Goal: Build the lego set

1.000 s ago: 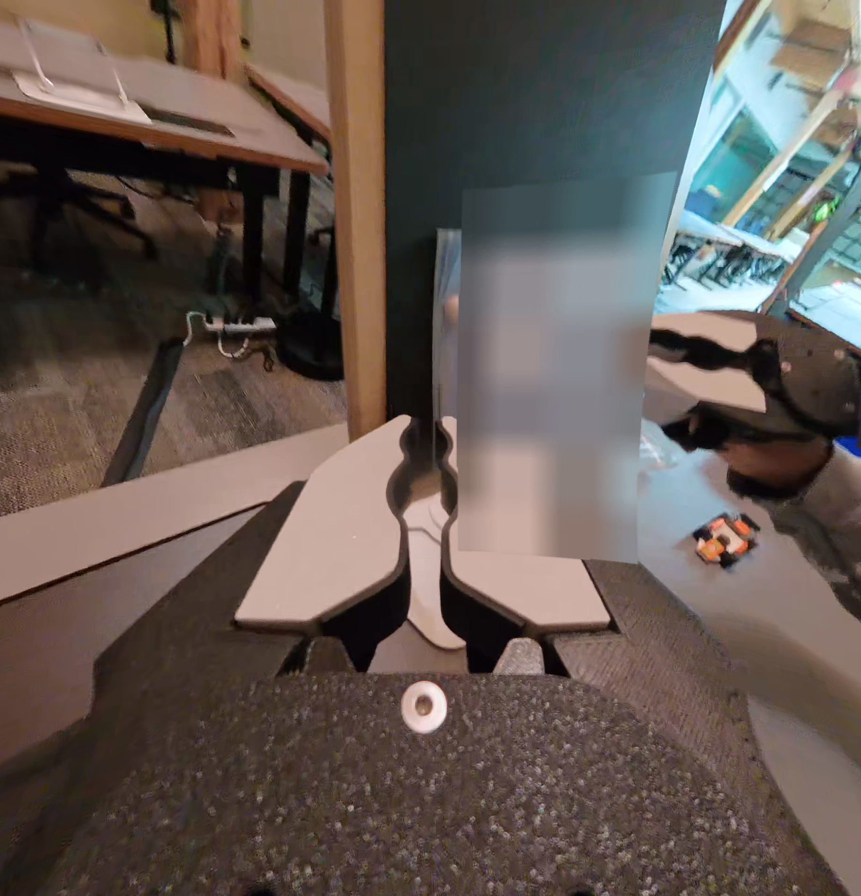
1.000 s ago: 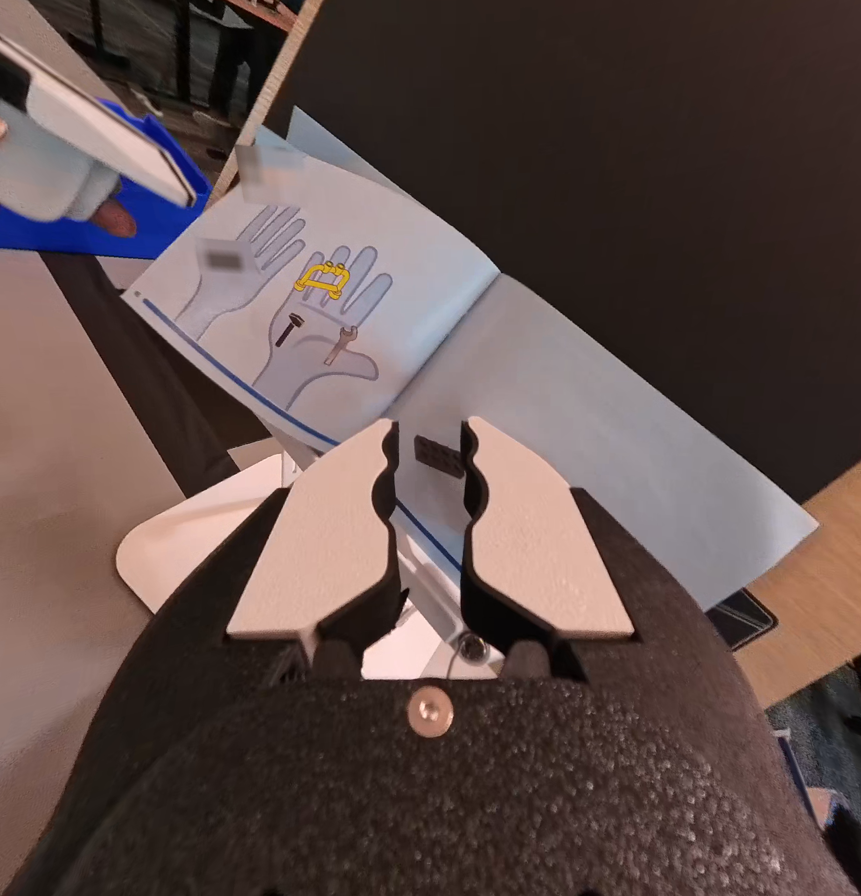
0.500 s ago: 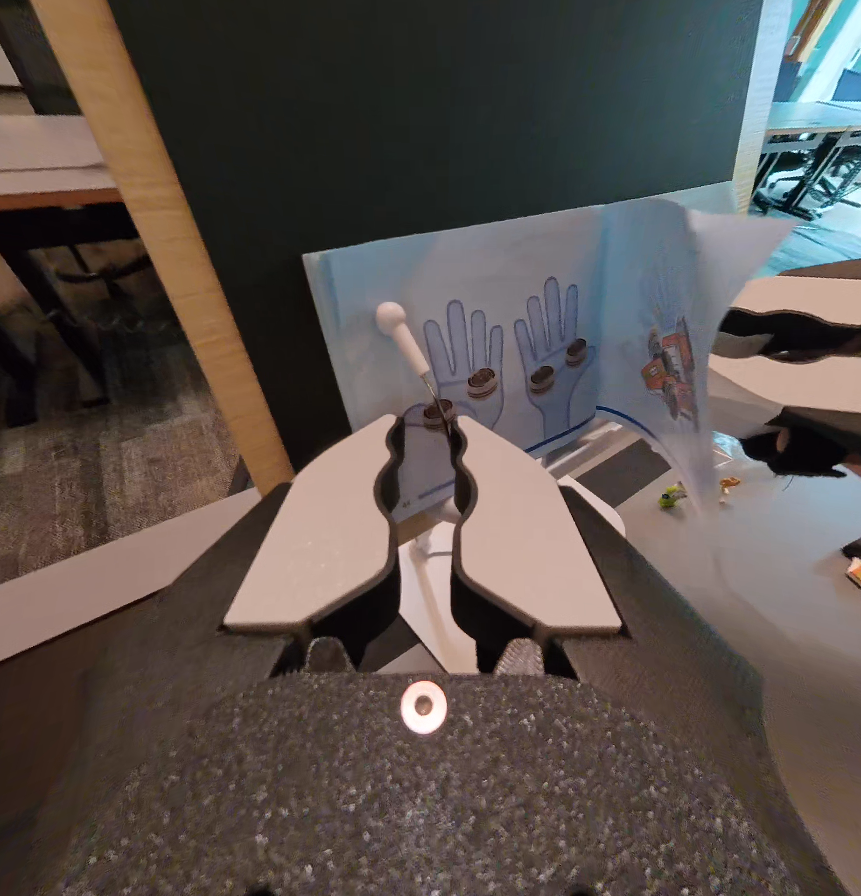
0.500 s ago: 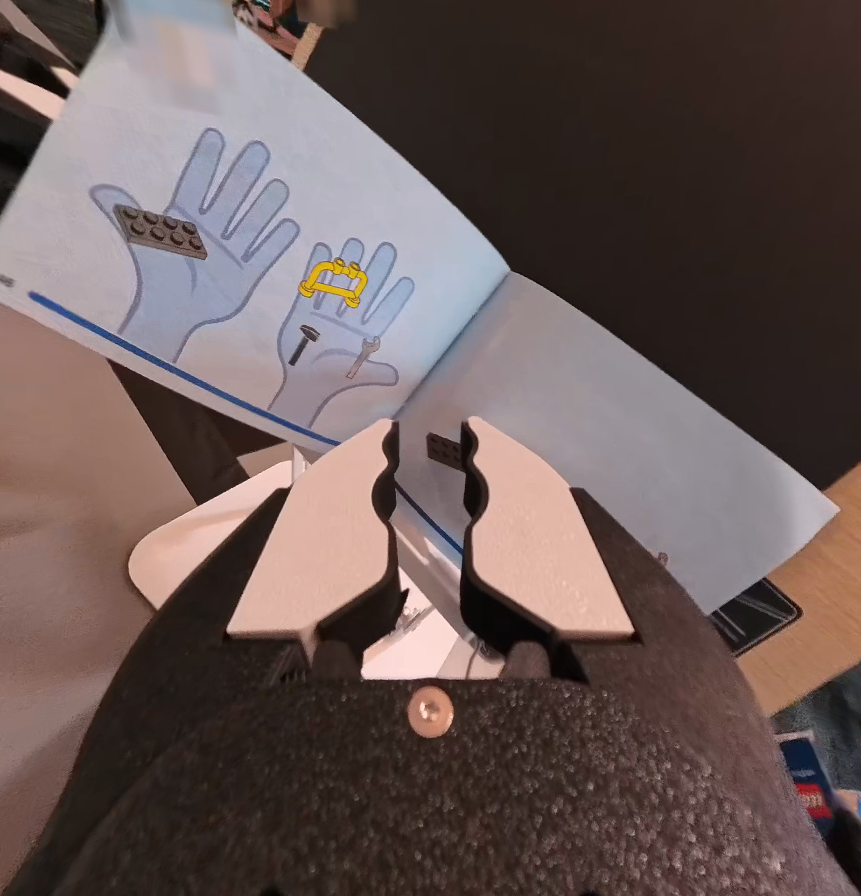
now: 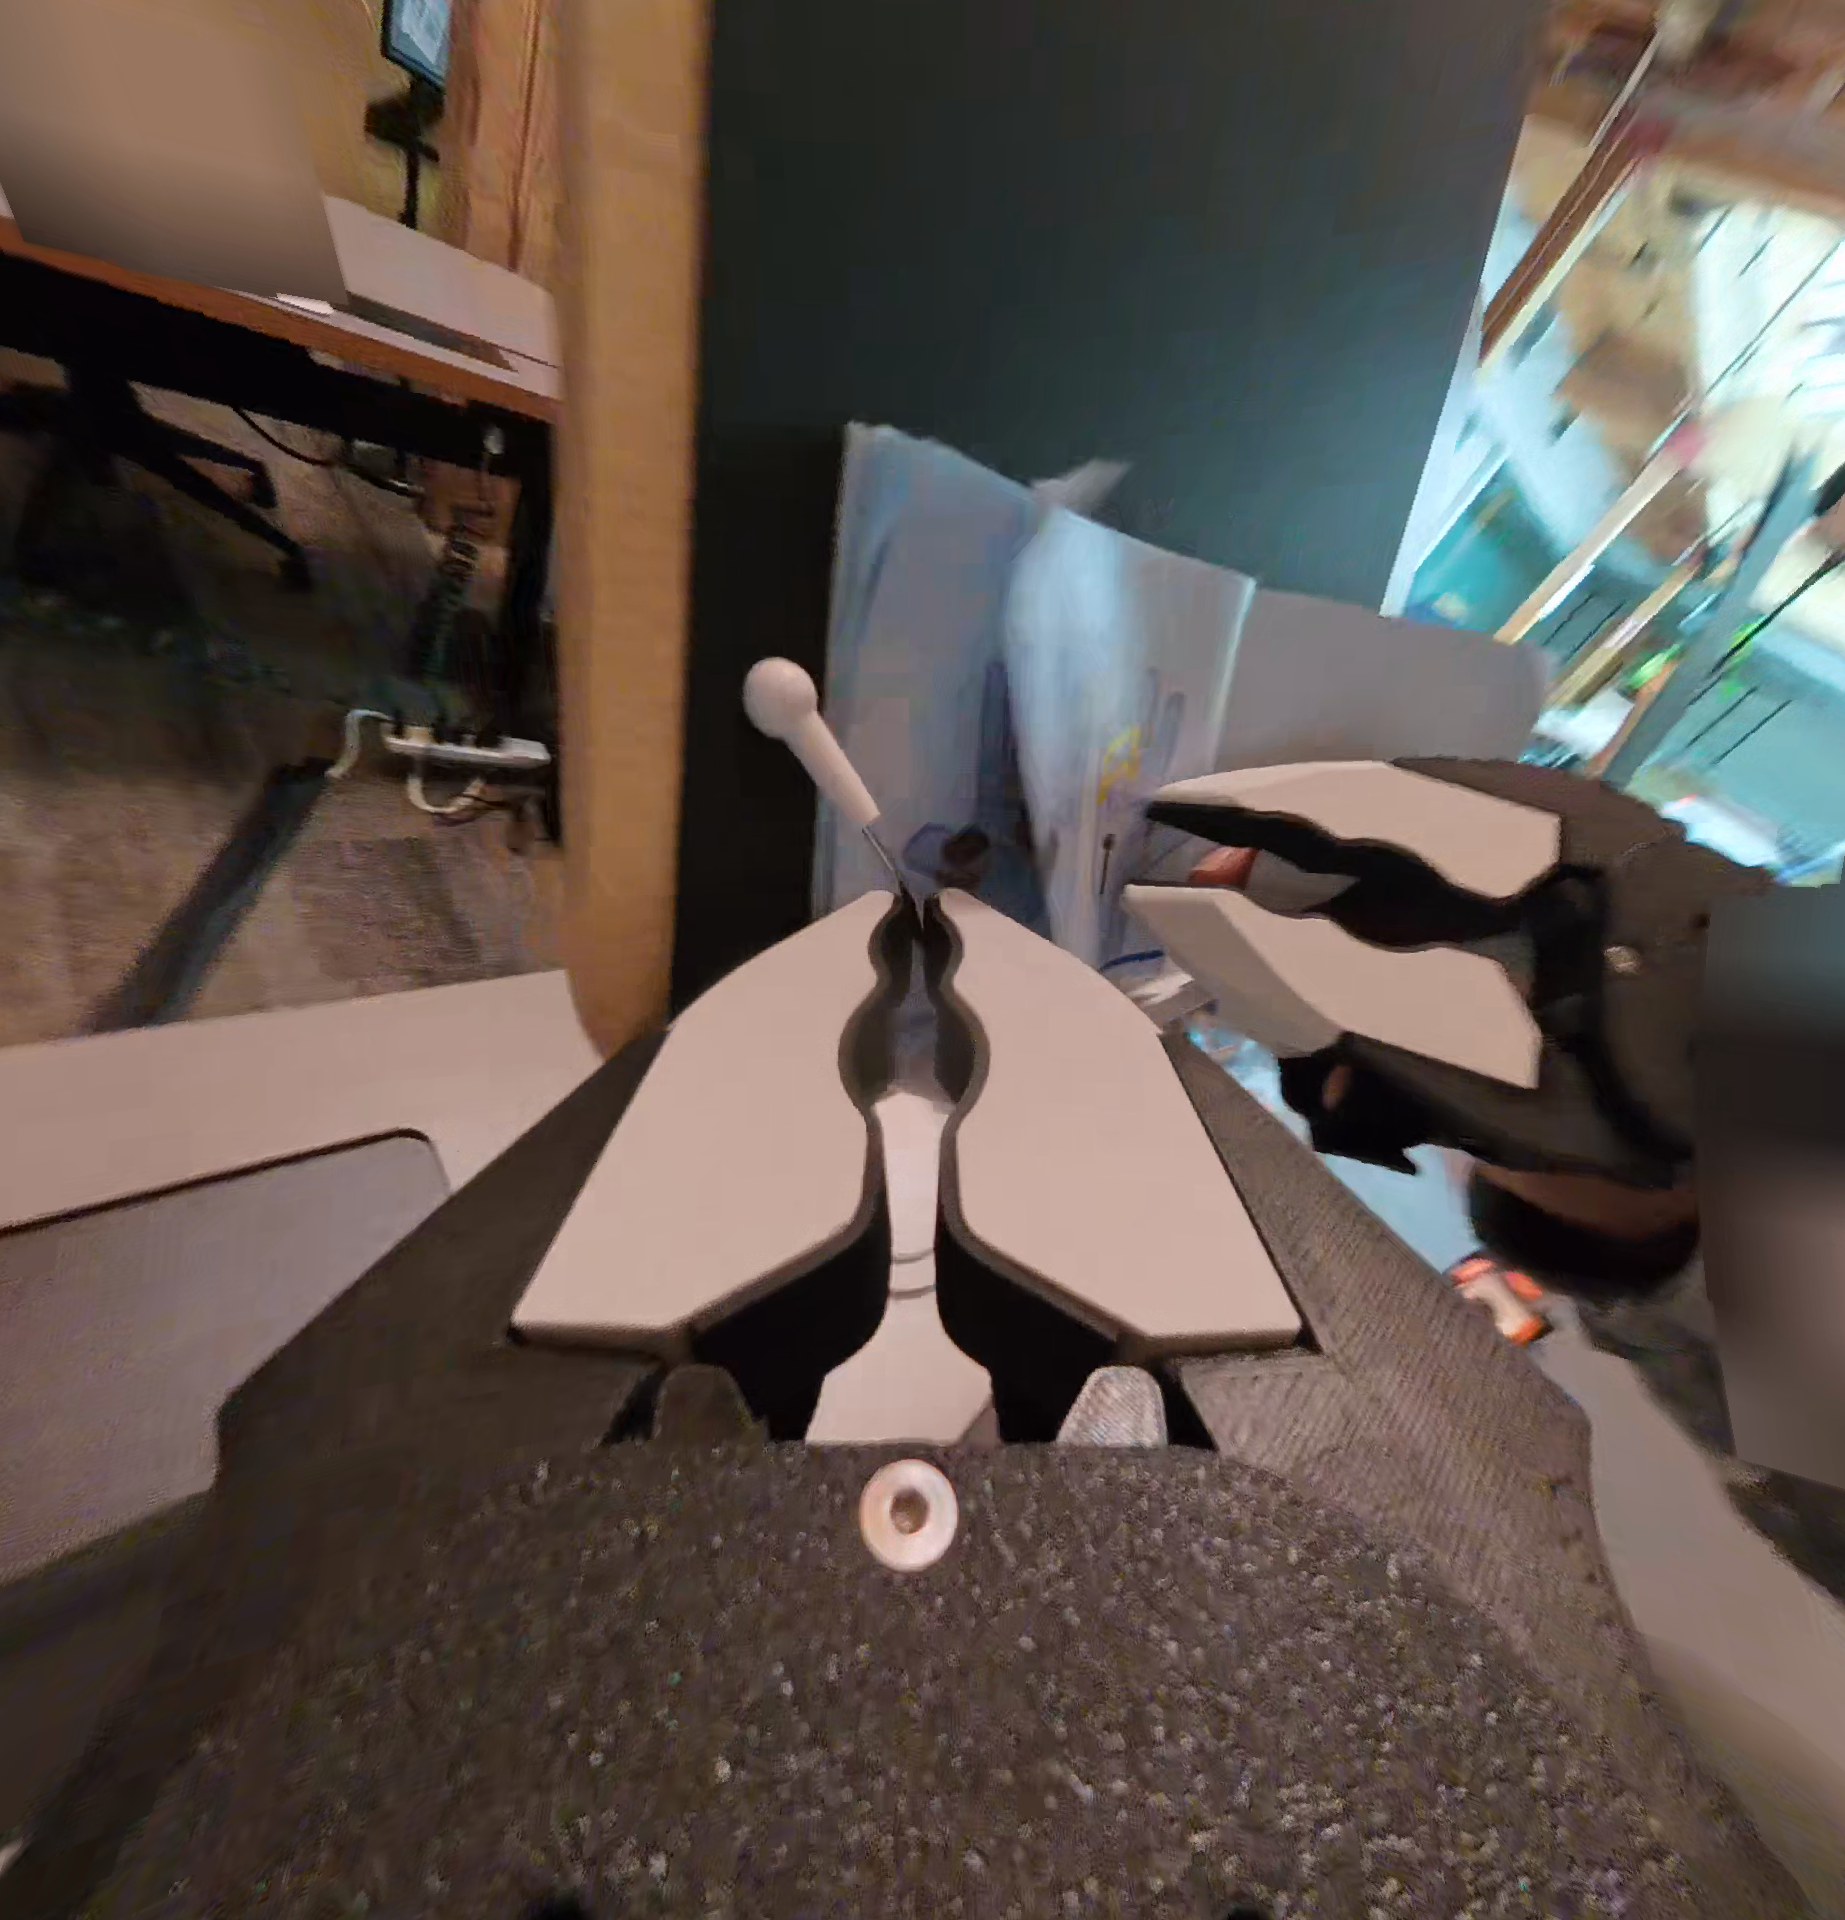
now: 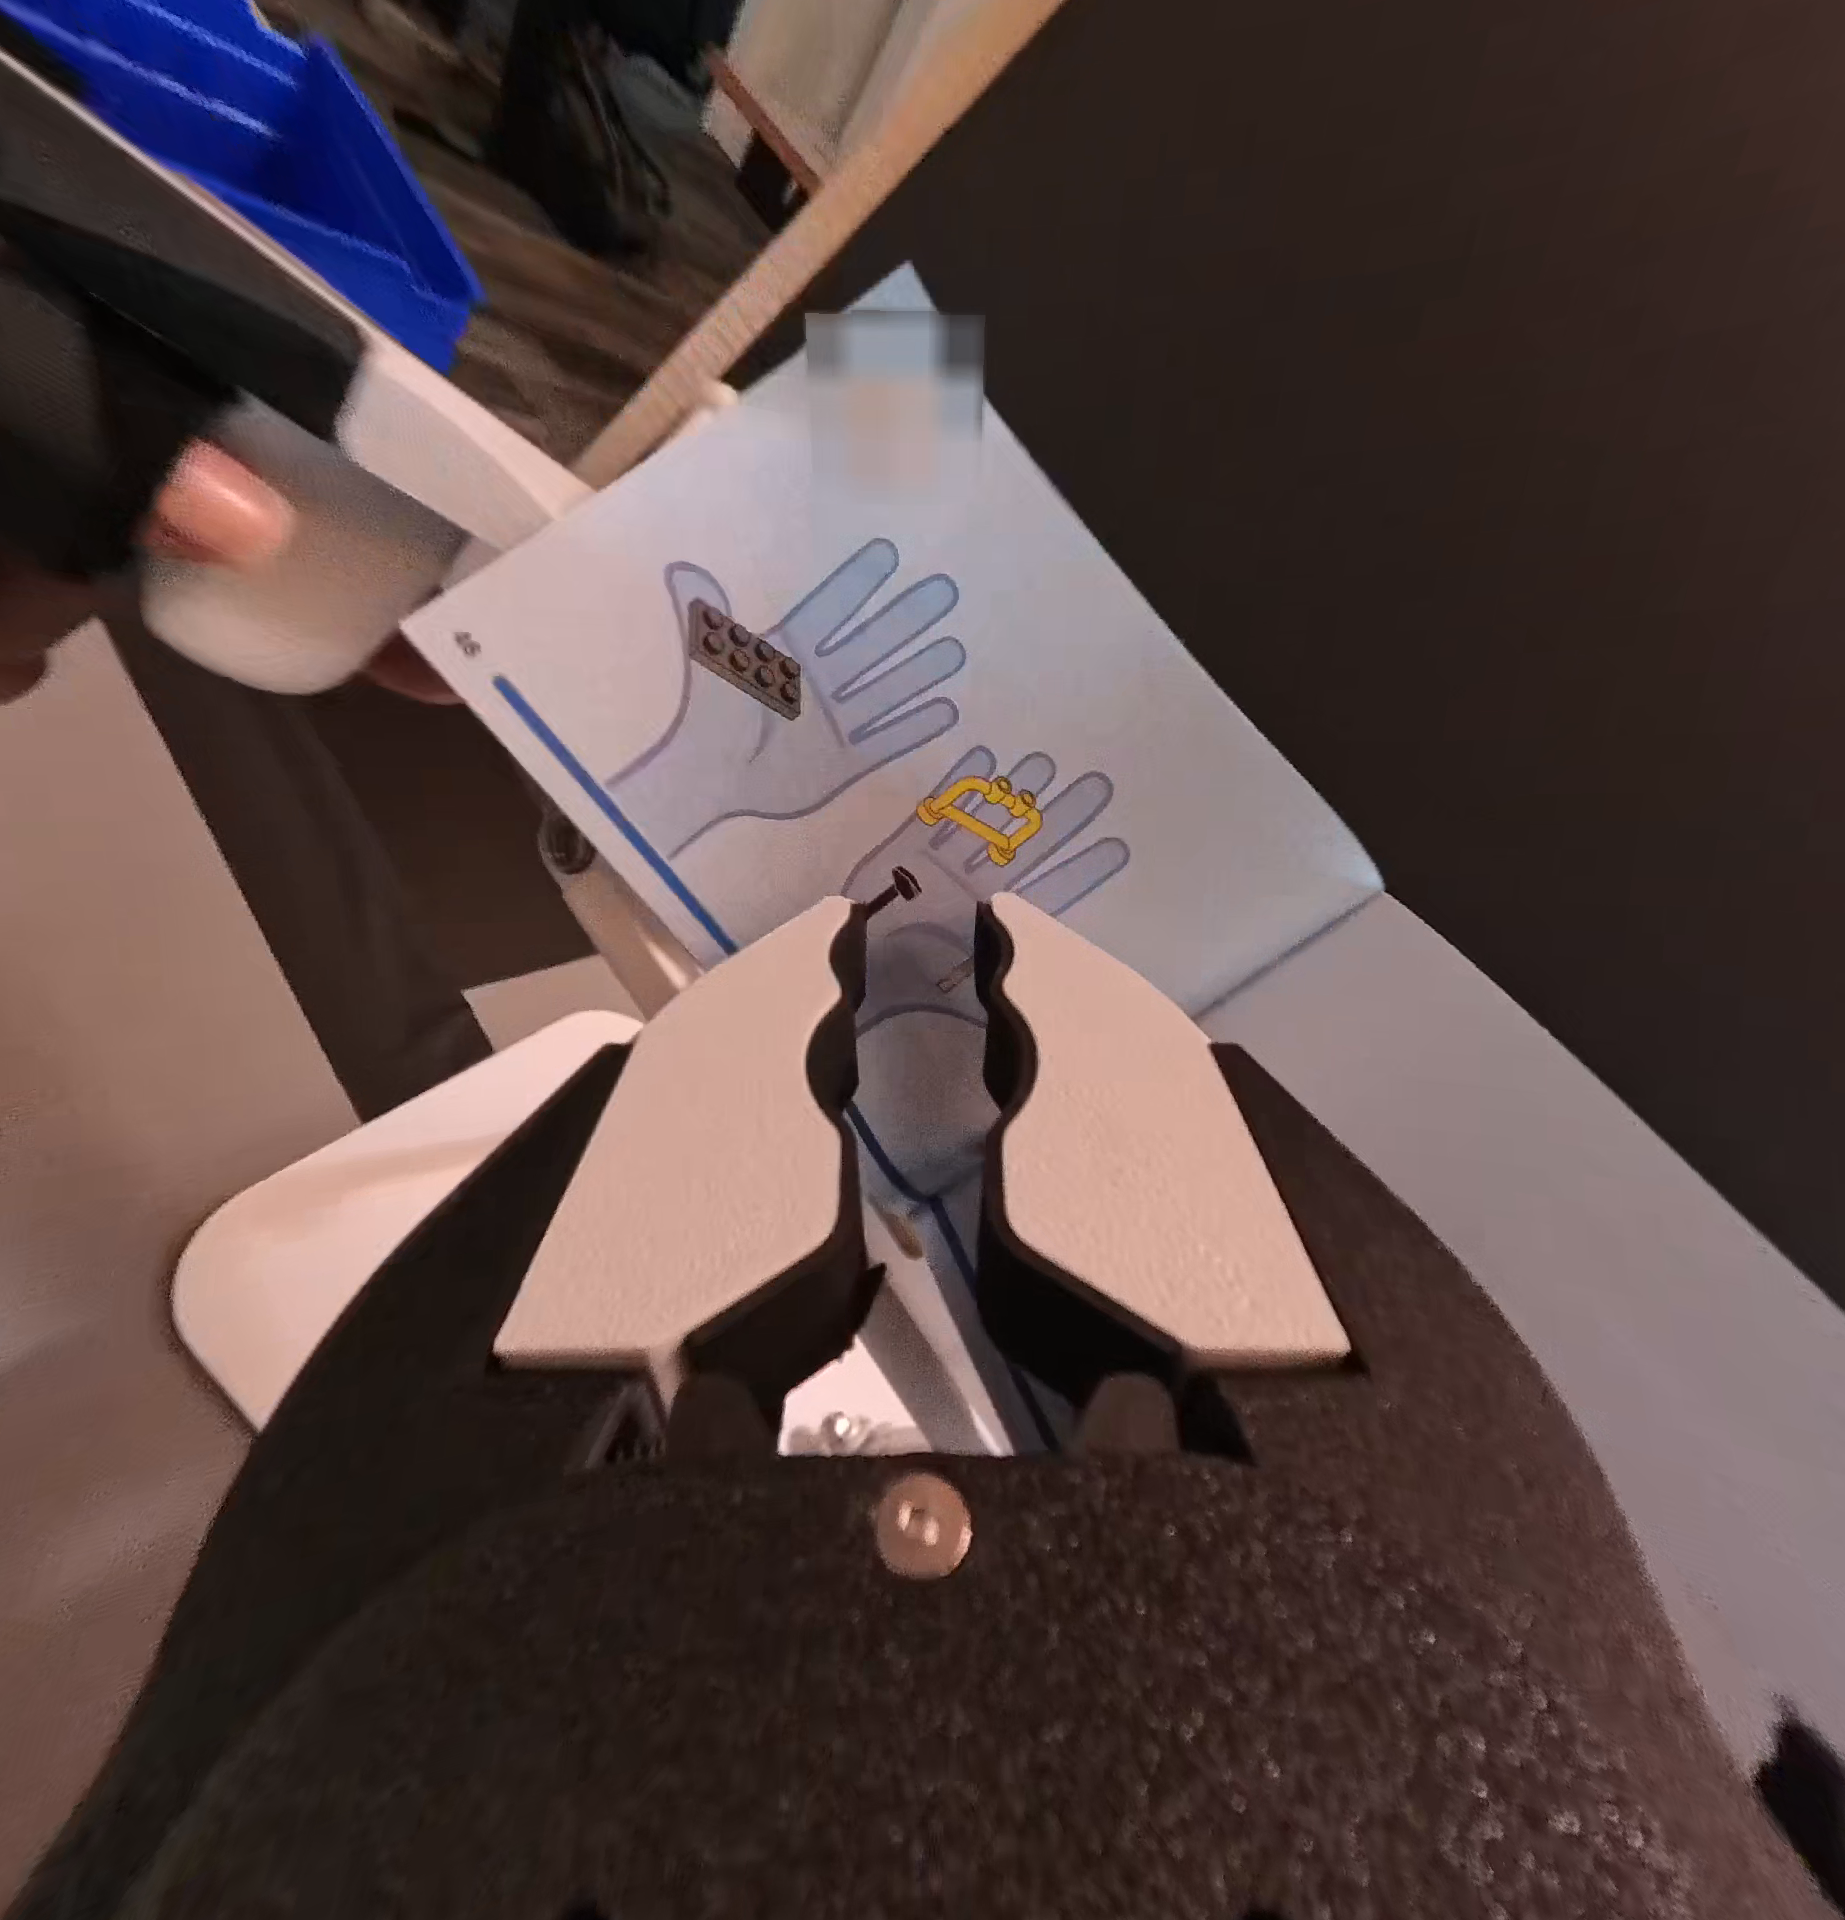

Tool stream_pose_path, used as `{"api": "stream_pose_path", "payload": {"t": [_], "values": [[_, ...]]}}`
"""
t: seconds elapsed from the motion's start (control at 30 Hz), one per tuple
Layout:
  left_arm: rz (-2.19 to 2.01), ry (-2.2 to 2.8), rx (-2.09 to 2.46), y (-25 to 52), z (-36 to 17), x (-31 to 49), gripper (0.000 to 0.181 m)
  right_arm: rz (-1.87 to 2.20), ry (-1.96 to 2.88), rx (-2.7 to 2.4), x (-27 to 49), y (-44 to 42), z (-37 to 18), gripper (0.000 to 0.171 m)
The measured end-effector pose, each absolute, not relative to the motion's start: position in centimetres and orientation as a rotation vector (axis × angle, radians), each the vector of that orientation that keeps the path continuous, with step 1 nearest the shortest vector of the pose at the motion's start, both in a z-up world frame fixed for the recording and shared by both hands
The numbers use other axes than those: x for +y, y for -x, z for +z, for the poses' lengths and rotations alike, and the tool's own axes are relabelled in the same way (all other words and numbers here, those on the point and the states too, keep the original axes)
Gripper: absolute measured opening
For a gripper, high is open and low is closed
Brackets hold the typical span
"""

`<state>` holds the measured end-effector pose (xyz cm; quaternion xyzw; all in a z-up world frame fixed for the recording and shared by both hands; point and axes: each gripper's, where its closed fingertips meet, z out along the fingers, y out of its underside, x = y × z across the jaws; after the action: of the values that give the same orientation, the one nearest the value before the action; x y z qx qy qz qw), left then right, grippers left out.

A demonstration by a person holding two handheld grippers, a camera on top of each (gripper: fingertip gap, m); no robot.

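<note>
Left gripper [image 5: 920,906] tips pinched together on thin wire of white knob-topped page clip [image 5: 809,740]. Right gripper [image 6: 916,912] jaws slightly apart, holding nothing, pointing at open pale-blue instruction booklet [image 6: 1001,623] propped on white stand [image 6: 305,1236]. Small orange lego model [image 5: 1500,1297] on grey table [image 5: 222,1081] at right. Dark panel [image 6: 1469,364] behind booklet.

A blue bin [image 6: 305,177], blurred; power strip [image 5: 461,750] on carpet.

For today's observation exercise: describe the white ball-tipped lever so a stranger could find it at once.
Start at the dark panel behind the table, then find the pale blue instruction booklet propped before it. The lever rises at the booklet's left edge, above the left gripper: the only thin white stick with a round knob.
</note>
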<state>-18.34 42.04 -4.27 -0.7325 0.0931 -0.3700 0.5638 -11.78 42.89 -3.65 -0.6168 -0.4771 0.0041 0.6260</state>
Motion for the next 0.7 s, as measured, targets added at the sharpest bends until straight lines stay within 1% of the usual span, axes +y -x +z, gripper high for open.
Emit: {"api": "stream_pose_path", "payload": {"t": [0.2, 0.3, 0.4, 0.53, 0.7], "values": [[-1.371, 1.515, -0.112, 19.9, -6.1, 40.6, 0.002, 0.007, 1.446, -1.039, 43.4, 11.8, -3.7, 0.017], [-1.472, 1.39, -0.19, 20.1, -6.7, 39.9, 0.002, 0.015, 1.46, -1.033, 43.4, 11.8, -3.7, 0.017], [-1.287, 1.394, -0.084, 19.9, -5.8, 39.7, 0.001, -0.014, 1.47, -1.047, 43.5, 11.7, -3.8, 0.017], [-0.799, 1.561, 0.235, 19.0, -4.3, 40.2, 0.003, -0.085, 1.481, -1.044, 43.8, 11.7, -3.8, 0.015], [-0.637, 1.646, 0.337, 18.3, -3.8, 40.7, 0.003, -0.065, 1.49, -1.014, 43.8, 12.0, -3.8, 0.015]]}}
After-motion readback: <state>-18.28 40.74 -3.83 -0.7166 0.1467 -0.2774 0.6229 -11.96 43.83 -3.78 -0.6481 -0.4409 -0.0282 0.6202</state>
